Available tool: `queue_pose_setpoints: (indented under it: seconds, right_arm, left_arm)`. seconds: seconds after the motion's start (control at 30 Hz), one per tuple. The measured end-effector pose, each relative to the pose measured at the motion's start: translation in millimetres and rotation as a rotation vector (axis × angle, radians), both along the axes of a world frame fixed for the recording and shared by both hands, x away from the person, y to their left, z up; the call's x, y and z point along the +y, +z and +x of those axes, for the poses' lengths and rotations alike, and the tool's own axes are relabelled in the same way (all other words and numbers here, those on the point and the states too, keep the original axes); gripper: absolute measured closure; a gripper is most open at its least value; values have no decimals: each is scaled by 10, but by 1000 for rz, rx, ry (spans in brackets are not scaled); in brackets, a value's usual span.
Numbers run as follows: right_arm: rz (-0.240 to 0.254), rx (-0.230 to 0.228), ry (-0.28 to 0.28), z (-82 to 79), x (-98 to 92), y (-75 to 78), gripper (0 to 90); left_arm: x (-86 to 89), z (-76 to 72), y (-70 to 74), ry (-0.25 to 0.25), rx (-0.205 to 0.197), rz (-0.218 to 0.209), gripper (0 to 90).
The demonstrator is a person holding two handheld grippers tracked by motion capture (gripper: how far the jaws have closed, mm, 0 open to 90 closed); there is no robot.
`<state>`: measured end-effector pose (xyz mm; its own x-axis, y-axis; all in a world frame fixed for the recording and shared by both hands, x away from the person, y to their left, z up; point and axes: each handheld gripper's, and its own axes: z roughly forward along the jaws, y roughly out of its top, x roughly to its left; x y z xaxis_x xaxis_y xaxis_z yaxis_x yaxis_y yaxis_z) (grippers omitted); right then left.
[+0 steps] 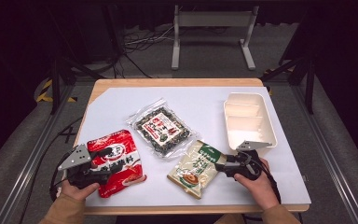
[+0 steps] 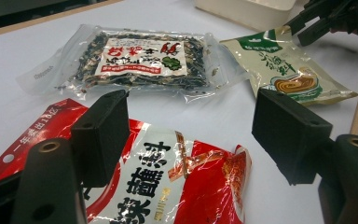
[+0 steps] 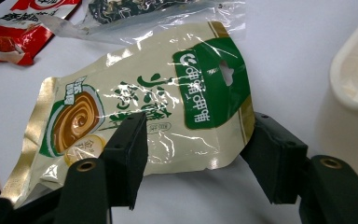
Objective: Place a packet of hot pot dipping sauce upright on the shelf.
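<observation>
Right gripper (image 1: 220, 166) is held low and level at the near table edge, jaws spread w/ the cream-and-green glossy sauce pouch (image 3: 149, 112) btwn them, pads not yet pressed on; left gripper (image 2: 191, 135) is parked open over the red foil packet (image 2: 168, 186); the white plastic tray (image 1: 247, 119) interior is seen from above, just its rim in the gripper views.

Three sealed food pouches on the table: one red glossy pouch (image 1: 115, 162), one clear plastic bag of dark dried bits (image 1: 161, 127), one cream-and-green foil pouch (image 1: 196, 169). One cream plastic divided tray (image 1: 265, 126). Two black hand-held grippers: left (image 1: 98, 169), right (image 1: 220, 166).
</observation>
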<state>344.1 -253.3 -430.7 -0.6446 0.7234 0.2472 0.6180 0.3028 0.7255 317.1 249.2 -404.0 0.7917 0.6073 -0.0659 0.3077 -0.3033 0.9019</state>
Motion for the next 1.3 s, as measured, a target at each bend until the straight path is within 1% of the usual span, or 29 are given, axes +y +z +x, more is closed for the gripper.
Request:
queue_pose_setpoints:
  seconds: [0.07, 0.17, 0.2, 0.27, 0.37, 0.43, 0.57, 0.67, 0.73, 0.83, 0.93, 1.13, 1.17, 1.3]
  right_arm:
    - [-6, 13, 3, 3, 7, -11, 425]
    - [0, 16, 6, 2, 10, -14, 446]
    - [12, 16, 8, 6, 12, -9, 488]
    - [27, 22, 6, 12, 16, -1, 509]
    - [26, 24, 3, 25, 27, -1, 538]
    - [3, 30, -19, 53, 44, -20, 598]
    - [-13, 30, -47, 100, 70, -36, 685]
    - [-34, 26, -60, 133, 107, -49, 763]
    - [-46, 32, -66, 159, 134, -52, 831]
    - [-36, 46, -64, 191, 150, -53, 884]
    - [-36, 42, -57, 194, 159, -39, 896]
    - [-38, 17, -51, 169, 164, 8, 897]
    - [-35, 12, -51, 166, 164, 13, 897]
    - [-28, -17, -39, 142, 162, 54, 898]
  left_arm:
    - [-2, 1, -1, -1, 0, 1, 280]
    - [-9, -2, -4, 0, 6, -2, 280]
    - [-11, 0, -6, -1, 5, -1, 281]
    - [-16, 2, -7, -2, 4, 5, 280]
    - [-22, 1, -9, -2, 6, 4, 280]
    - [-25, 1, -10, -2, 6, 6, 280]
    - [-27, 1, -12, -2, 7, 6, 280]
    - [-28, 0, -13, -2, 6, 7, 280]
    - [-28, 0, -13, -1, 6, 7, 280]
    - [-26, 0, -13, -2, 6, 7, 280]
    - [-23, 0, -12, 0, 4, 7, 280]
    - [-19, 1, -9, 1, -1, 10, 281]
    - [-20, -3, -9, 3, 5, 8, 281]
    - [-18, -1, -8, 5, -1, 8, 281]
